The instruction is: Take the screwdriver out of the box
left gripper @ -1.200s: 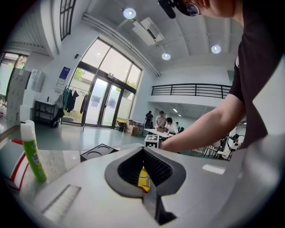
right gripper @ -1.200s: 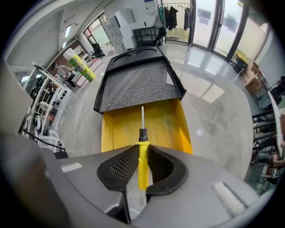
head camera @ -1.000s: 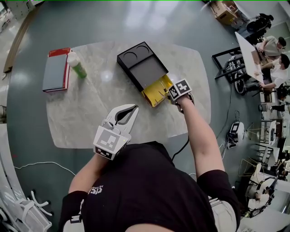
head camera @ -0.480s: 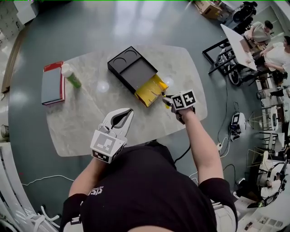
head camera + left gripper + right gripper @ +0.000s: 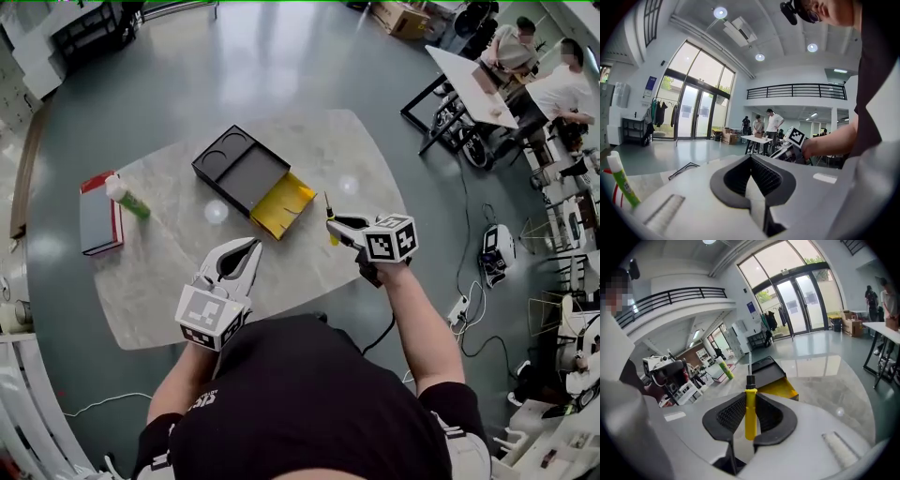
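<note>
Our right tongs (image 5: pixel 334 225) clench the yellow-handled screwdriver (image 5: pixel 750 404), its thin metal shaft sticking out past the tips. It is clear of the flat black box with the open yellow drawer (image 5: pixel 239 173), just right of it over the pale marble desk (image 5: pixel 319 150). Our left tongs (image 5: pixel 251 246) are clenched on nothing, nearer us than the box.

yellow-handled screwdriver (image 5: pixel 749 412) held tip-up, clear of the open black box (image 5: pixel 242 171).
</note>
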{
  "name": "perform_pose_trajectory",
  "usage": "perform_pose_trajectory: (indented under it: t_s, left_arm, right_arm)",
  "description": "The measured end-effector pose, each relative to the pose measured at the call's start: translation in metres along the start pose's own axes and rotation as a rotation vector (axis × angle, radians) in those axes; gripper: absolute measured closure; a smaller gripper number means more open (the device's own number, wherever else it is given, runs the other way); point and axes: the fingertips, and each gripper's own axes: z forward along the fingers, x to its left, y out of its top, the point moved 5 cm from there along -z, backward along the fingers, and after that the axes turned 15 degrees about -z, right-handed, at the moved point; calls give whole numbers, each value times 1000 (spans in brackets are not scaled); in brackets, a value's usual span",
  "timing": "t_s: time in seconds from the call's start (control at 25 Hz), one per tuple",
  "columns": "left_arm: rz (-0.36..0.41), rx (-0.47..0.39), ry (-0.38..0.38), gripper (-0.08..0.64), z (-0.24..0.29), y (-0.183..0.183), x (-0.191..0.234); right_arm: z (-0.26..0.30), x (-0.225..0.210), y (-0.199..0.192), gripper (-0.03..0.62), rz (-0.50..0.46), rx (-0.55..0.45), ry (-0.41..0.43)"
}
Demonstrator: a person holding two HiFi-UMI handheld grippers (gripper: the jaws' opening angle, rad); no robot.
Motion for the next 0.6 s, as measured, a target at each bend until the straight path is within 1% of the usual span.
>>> perform_pose_trajectory:
  t_s: [0.12,0.24,0.36,0.48,0.6]
  left_arm:
    - [4,-10,7,558,5,6,-15]
    - [0,-31,6,558,9,16,-28]
    - [16,-38,-8,558,17,26,-42]
    - [46,-39,-22,558,22,36,-54]
    - [61,-53,-35,558,24,47,-64]
  right_arm:
    - [-38,9,4,514,11,-105,31]
    - [-71,15,9,515,61,-233,69]
    - [-102,19,16,514,89,-354,77]
    - [-128,26,24,514,72,-426,66]
    - [-149,32,36,514,24,-481,44]
